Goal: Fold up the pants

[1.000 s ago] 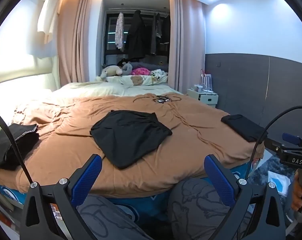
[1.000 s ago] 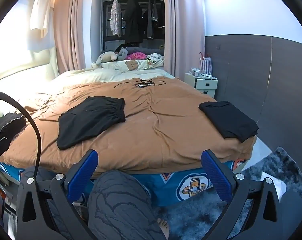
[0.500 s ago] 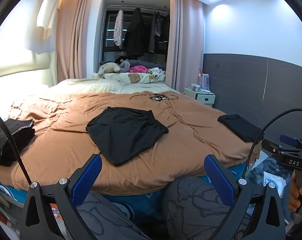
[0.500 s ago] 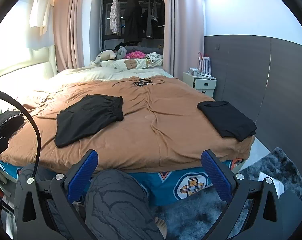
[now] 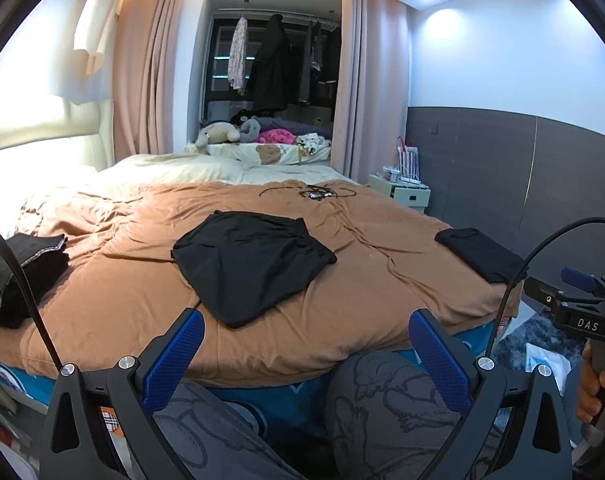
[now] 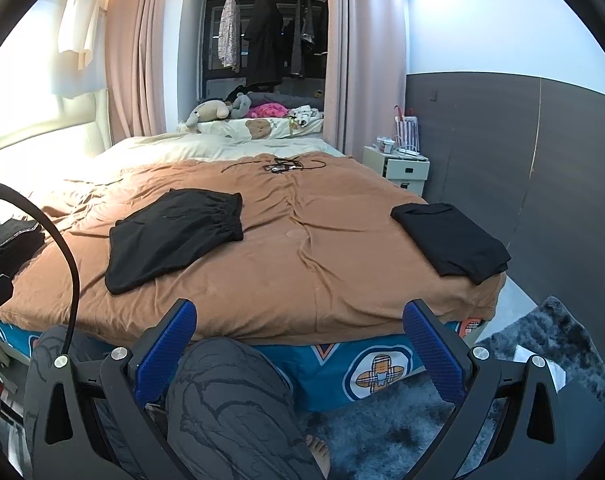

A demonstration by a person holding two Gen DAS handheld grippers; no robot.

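Both grippers (image 5: 306, 354) (image 6: 300, 344) pulled back slightly — spread wide, pants (image 5: 250, 264) untouched.

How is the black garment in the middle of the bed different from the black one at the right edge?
The middle garment is spread wide with a gathered waistband showing; the right-edge garment is folded into a compact, thicker rectangle. The middle garment lies well in from the bed's sides on the brown duvet; the right-edge garment sits near the corner. Both are black and untouched by either gripper.
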